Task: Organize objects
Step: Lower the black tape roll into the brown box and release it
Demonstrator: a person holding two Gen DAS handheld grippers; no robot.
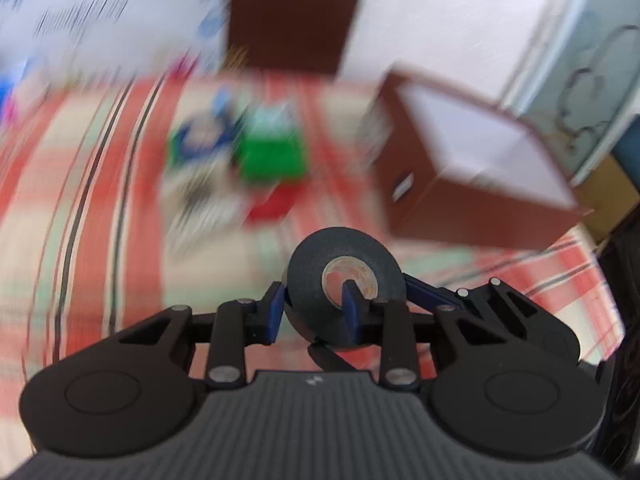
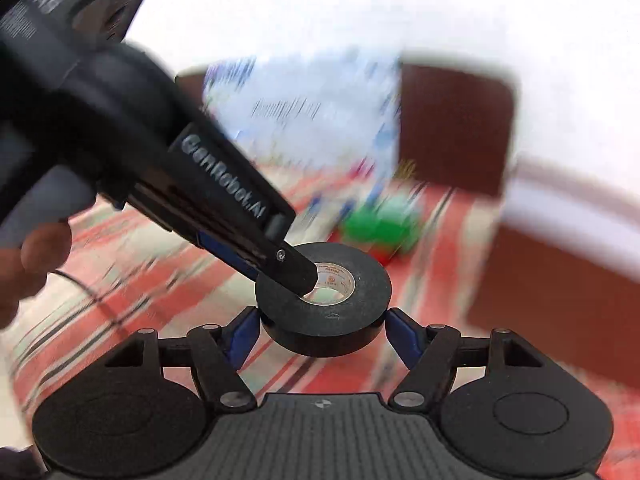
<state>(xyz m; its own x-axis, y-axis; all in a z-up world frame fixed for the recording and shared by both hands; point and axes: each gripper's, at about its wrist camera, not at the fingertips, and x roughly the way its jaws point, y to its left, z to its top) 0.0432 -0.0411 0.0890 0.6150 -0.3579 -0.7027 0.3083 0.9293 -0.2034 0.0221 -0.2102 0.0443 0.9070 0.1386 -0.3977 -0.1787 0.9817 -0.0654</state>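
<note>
- Left wrist view: the left gripper point(image 1: 314, 306) is clamped on a roll of black electrical tape point(image 1: 344, 276), 1 blue finger point(image 1: 349, 304) through the core, the other on the outer rim; the roll is held clear of the red plaid tablecloth point(image 1: 100, 200).
- Right wrist view: the right gripper point(image 2: 322, 330) has its 2 pads spread either side of the same roll point(image 2: 324, 300), close to its wall; contact cannot be told. The roll lies flat here, its axis roughly upright.
- Relation: the roll sits between both grippers, centred ahead of the right one; likely a hand-over.
- Destination, judged: the open brown box point(image 1: 472, 160), toward the cloth's right edge; green items point(image 1: 274, 156) lie blurred mid-cloth.
</note>
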